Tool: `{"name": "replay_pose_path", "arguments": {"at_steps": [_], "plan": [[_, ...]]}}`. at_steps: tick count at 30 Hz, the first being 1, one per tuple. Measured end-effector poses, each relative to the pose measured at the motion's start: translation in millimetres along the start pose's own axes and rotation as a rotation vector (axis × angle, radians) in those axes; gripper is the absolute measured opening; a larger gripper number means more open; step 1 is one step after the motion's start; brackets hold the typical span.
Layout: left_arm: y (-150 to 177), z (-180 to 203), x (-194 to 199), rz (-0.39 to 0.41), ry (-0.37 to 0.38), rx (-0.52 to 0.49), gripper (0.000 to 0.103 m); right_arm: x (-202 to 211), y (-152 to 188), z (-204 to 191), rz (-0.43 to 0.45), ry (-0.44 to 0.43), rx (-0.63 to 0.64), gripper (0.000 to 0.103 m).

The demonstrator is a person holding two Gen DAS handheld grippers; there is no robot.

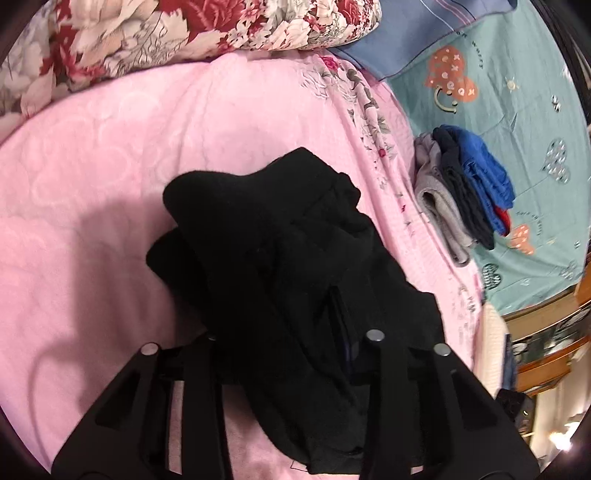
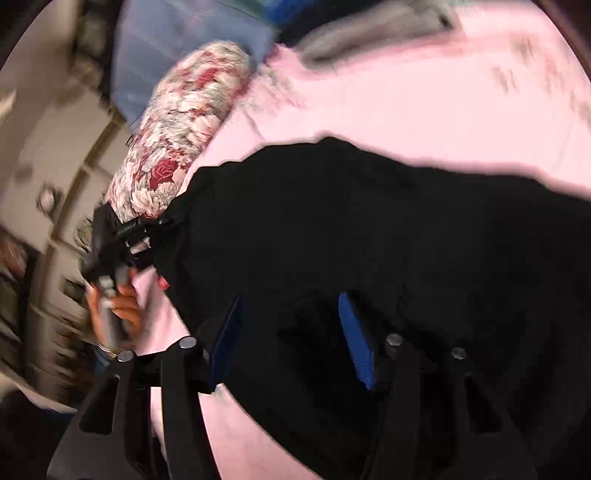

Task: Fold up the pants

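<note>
Both jaws in black pants, pink bedspread, floral pillow

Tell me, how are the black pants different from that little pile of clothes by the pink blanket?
The black pants are one rumpled heap; the pile of clothes is several neatly folded pieces. The pants are all black; the pile shows grey, dark, blue and red layers. The pants lie on the pink blanket; the pile sits on the teal sheet. Both are clothes on the bed.
</note>
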State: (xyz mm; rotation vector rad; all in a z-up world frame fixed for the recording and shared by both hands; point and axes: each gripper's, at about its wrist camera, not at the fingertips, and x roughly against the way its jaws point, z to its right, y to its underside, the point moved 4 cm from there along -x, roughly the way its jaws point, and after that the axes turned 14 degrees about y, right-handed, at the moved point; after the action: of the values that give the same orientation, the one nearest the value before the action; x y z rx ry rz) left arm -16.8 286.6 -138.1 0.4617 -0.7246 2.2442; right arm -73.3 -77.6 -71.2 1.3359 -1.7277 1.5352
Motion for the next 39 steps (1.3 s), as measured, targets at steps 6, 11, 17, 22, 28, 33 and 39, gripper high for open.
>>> {"name": "replay_pose_path", "arguments": {"at_steps": [6, 11, 17, 22, 28, 33, 39], "plan": [[-4.1, 16.9, 7.1, 0.015, -0.018, -0.072, 0.019, 33.2, -9.4, 9.1, 0.055, 0.0, -0.003, 0.067], [-1.0, 25.3, 1.4, 0.016, -0.129, -0.138, 0.019, 10.7, 3.6, 10.8, 0.034, 0.008, 0.028, 0.085], [2.3, 49.7, 8.0, 0.04, -0.177, -0.216, 0.018, 25.5, -1.3, 8.8, 0.079, -0.021, 0.041, 0.089], [13.0, 107.4, 14.4, 0.054, -0.136, -0.343, 0.017, 76.2, -10.6, 62.0, 0.196, 0.011, -0.075, 0.09], [61.8, 216.5, -14.6, -0.011, -0.055, -0.61, 0.017, 131.7, 5.9, 147.7, 0.316, 0.023, -0.286, 0.09], [138.5, 292.1, -71.2, -0.179, 0.025, -0.807, 0.017, 145.8, 37.4, 199.0, 0.365, -0.015, -0.456, 0.09], [255.2, 336.5, -135.8, -0.392, 0.049, -1.012, 0.017, 140.4, 61.1, 238.4, 0.351, -0.136, -0.67, 0.09]]}}
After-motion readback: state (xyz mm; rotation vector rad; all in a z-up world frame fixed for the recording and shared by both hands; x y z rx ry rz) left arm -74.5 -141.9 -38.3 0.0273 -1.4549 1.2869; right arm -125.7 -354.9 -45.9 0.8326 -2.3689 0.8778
